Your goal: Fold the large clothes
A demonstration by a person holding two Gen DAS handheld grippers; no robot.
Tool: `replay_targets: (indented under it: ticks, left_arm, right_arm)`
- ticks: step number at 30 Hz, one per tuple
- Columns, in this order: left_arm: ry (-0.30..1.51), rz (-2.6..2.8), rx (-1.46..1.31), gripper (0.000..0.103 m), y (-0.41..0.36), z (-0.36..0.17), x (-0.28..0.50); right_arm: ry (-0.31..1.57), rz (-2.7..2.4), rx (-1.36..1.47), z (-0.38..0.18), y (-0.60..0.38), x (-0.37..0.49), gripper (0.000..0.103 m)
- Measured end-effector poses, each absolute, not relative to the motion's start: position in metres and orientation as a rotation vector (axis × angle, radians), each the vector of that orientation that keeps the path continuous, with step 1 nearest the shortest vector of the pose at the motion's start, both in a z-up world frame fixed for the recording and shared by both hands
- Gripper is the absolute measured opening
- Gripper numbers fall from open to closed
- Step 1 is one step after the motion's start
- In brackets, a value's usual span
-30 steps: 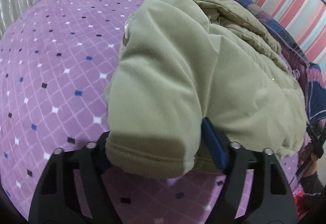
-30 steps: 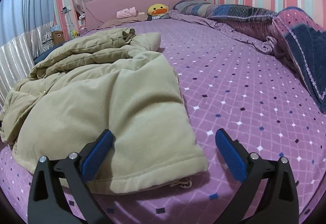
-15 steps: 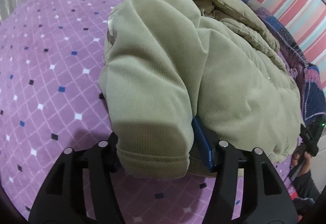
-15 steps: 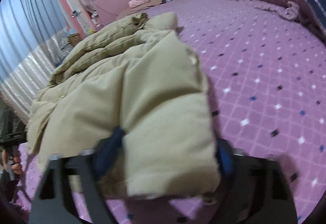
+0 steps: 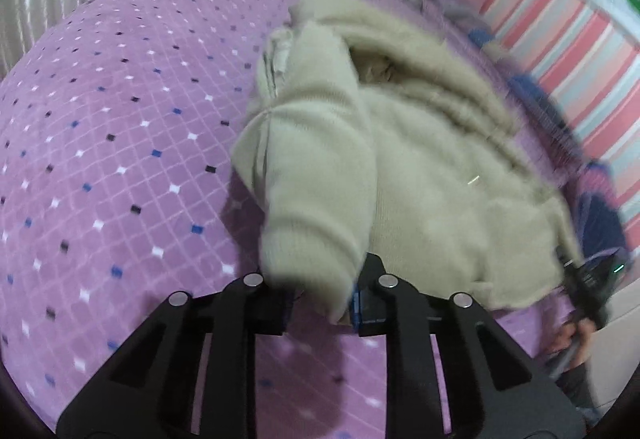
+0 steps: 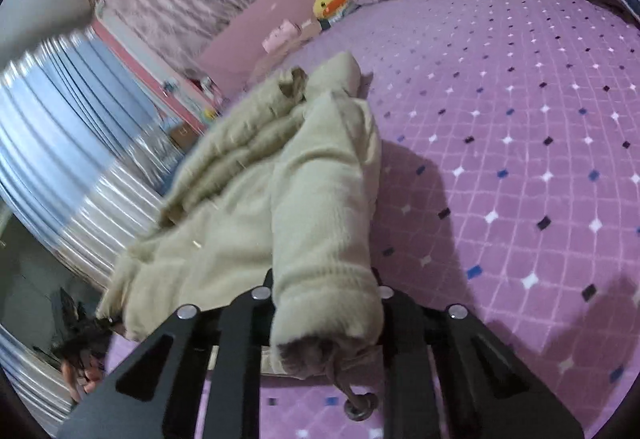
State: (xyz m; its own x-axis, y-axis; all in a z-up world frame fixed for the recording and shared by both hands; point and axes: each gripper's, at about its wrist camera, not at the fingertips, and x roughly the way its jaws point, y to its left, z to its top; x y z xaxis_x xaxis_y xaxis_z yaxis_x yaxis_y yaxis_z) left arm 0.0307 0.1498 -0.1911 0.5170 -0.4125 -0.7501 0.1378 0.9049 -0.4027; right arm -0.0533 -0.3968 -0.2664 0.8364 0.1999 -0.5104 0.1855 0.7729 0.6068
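i've got the left gripper [image 5: 320, 303] clenched on a rolled hem corner of the beige coat [image 5: 432, 167], and the right gripper [image 6: 326, 313] clenched on the other bunched hem corner, cloth packed tight between the fingers on both sides. the coat lies on the purple bed [image 5: 120, 143], its far end toward the yellow duck toy [image 6: 331, 3] and its near hem lifted off the sheet at both corners. it looks thick and padded, a pale khaki with a fine ribbed, cord-like surface, sleeves and collar heaped in deep folds on the duck side of the coat. a drawstring toggle [image 6: 360, 405] dangles from the hem under the right gripper. my read: soft and bulky, fairly heavy for a garment, no stiffness, so it'll sag in the middle and drag along the sheet when carried. the fabric seems grippy rather than slick, but the wads in the fingers are fat and could work loose under load. the hem corners look like the right hold for folding it over toward the duck; a deep bite on the seam edge seems safer than a bite on loose padding. both views are motion-blurred, so fine detail is unclear.
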Motion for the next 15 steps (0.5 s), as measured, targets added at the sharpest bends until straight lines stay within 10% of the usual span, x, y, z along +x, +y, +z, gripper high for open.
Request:
replay_targets:
  ticks: [15]
  left_arm:
    - [1.017, -0.269, -0.173, 0.012, 0.155, -0.215, 0.019]
  right_arm:
    - [0.685, -0.108, 0.339, -0.253, -0.375, -0.047, 0.020]
